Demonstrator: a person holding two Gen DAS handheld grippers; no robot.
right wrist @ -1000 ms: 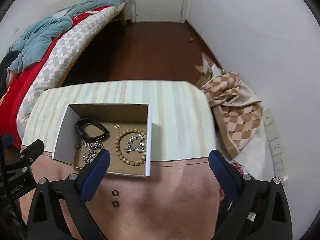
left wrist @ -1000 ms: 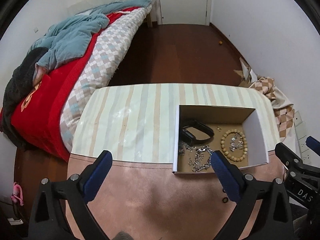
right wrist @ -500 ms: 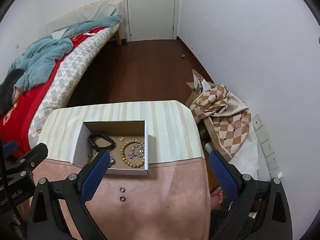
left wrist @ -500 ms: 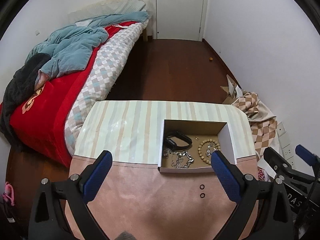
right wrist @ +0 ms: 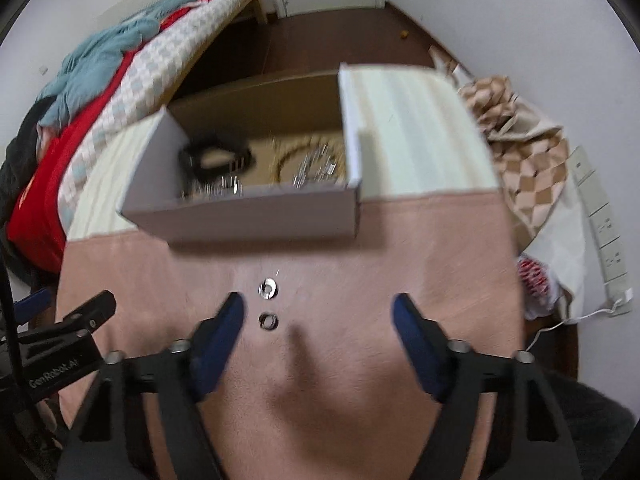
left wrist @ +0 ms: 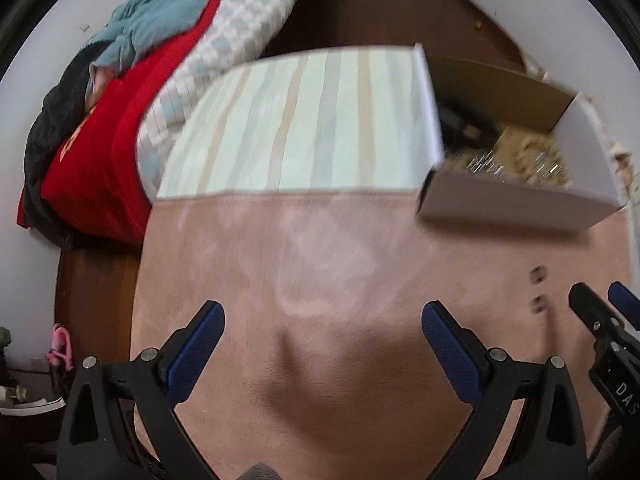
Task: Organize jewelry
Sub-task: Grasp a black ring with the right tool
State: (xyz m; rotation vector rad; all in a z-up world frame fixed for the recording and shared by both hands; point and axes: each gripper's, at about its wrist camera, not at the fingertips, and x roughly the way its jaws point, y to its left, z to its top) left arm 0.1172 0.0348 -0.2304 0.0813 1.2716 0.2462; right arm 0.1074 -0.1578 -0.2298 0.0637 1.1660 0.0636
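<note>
Pink desk (right wrist: 400,264) carries two rings (right wrist: 268,304) before the right hand-held gripper (right wrist: 318,320); both it and the left hand-held gripper (left wrist: 322,332) gape empty.

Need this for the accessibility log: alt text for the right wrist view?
The open right gripper hangs low over two small rings on a pink mat. Behind them sits an open cardboard box of blurred jewelry, with a bed at left.

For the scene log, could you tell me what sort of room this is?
Most likely a bedroom at home: a bed with a red blanket and blue bedding beside the table, with a jewelry box on it.
</note>
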